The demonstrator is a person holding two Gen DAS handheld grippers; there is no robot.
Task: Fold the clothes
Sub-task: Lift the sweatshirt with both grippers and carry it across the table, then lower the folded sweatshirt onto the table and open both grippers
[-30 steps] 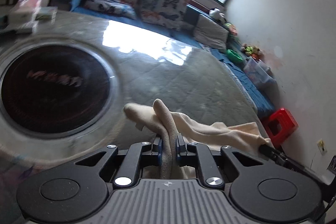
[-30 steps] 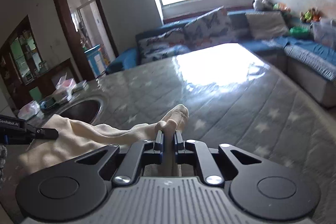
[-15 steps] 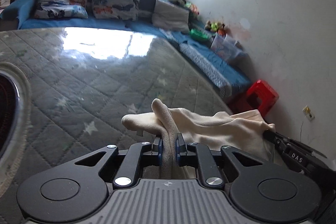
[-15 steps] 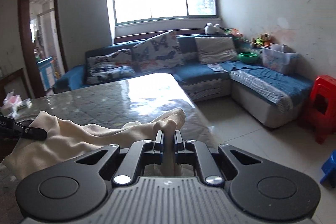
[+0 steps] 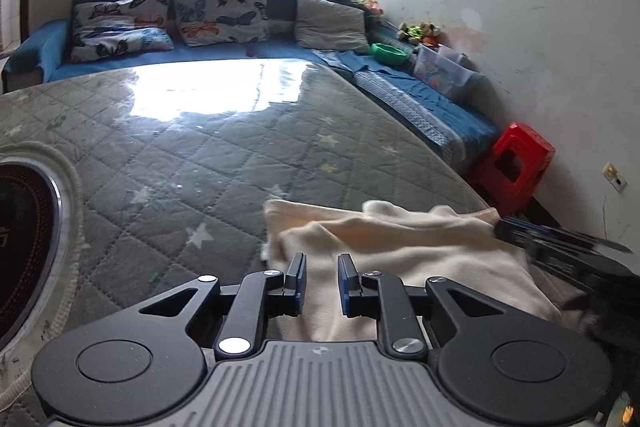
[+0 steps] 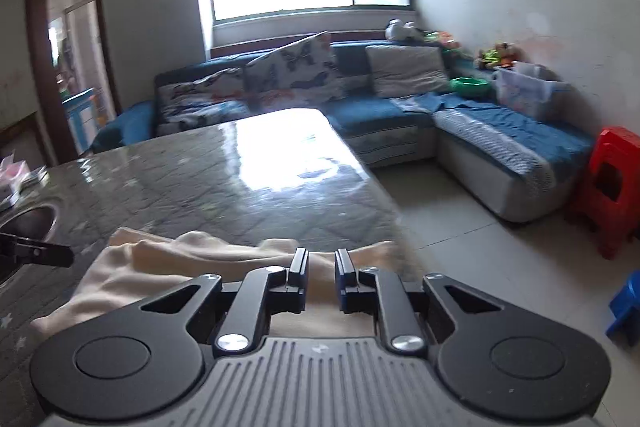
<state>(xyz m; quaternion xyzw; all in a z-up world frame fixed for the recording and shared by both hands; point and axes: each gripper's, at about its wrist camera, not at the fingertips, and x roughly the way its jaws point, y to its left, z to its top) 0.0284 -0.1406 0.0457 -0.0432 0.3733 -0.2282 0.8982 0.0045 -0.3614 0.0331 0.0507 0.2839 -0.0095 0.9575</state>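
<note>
A cream garment (image 5: 384, 243) lies folded over on the grey quilted table (image 5: 208, 147), near its right edge. My left gripper (image 5: 322, 267) hovers over the cloth's left end; its jaws are opening and the pads no longer press the fabric, which lies flat beneath the gap. In the right wrist view the same garment (image 6: 168, 263) spreads to the left, and my right gripper (image 6: 322, 261) sits at its right end with jaws opening, cloth lying under the gap, not pinched. Each gripper shows at the edge of the other's view: the right one (image 5: 560, 247), the left one (image 6: 36, 251).
A round black burner with a metal rim (image 5: 24, 239) is set in the table at the left. The table's right edge (image 6: 384, 195) drops to a tiled floor. A blue corner sofa (image 6: 480, 131), a red stool (image 6: 612, 187) and a blue stool (image 6: 626, 303) stand beyond.
Both grippers carried the pinched cloth rightward across the table, then let it go; the upright pinches of fabric dropped flat and both pairs of jaws parted.
</note>
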